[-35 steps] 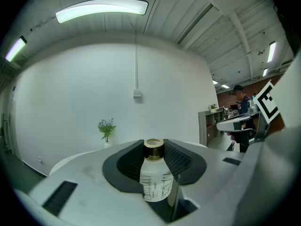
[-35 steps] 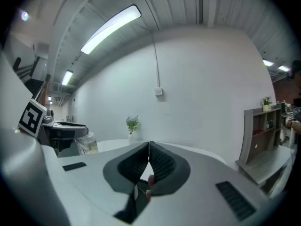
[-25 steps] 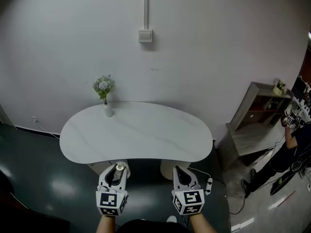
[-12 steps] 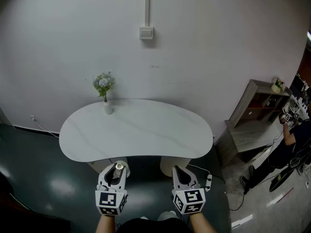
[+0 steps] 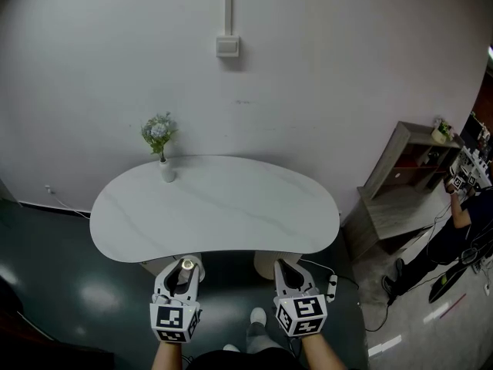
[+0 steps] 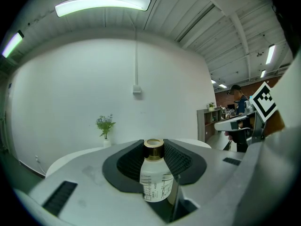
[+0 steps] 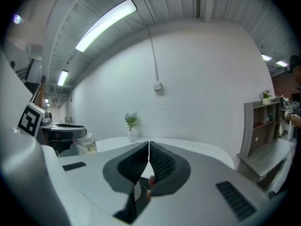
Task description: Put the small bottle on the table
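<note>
Below the table point(image 5: 216, 214), near its front edge: left gripper point(image 5: 186, 267) and right gripper point(image 5: 282, 266), both in pale grey shells. Carry black ribbed pads point(image 7: 162, 166) inside broad rounded jaws, dark slotted vents on top, and a black-and-white square-marker cube point(image 5: 172, 322) at each rear end.

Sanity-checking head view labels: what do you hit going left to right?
left gripper holding the small bottle → wall switch → right gripper → shelf unit → person. Vase overlaps the left gripper sideways, so omitted.
</note>
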Action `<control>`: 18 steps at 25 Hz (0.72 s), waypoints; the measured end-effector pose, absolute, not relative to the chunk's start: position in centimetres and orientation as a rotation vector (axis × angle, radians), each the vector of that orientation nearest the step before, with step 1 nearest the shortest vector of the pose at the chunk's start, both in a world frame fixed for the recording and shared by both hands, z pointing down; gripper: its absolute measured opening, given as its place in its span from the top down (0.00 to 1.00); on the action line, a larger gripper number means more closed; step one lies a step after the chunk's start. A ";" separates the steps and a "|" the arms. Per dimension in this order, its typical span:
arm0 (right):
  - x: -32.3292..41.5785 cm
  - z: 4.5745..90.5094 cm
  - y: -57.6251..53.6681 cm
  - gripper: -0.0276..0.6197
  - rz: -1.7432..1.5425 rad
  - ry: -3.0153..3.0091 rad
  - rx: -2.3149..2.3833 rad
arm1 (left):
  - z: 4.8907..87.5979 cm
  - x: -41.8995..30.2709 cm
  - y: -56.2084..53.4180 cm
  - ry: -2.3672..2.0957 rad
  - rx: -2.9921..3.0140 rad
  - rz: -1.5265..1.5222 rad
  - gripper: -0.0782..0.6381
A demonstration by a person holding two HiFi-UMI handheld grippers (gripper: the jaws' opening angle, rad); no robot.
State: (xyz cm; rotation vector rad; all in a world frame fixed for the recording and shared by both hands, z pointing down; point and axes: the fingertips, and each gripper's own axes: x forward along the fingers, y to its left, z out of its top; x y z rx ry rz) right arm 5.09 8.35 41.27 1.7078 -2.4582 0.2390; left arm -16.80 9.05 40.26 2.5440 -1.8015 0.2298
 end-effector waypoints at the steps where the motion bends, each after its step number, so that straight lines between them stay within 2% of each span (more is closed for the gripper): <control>1: 5.0 41.4 7.9 0.85 0.241 -2.459 1.701 | 40.4 -16.9 8.7 -1.805 2.536 0.232 0.71; 18: 5.1 43.6 -2.7 0.85 0.310 -2.490 1.585 | 41.5 -16.4 -0.7 -1.859 2.450 0.301 0.71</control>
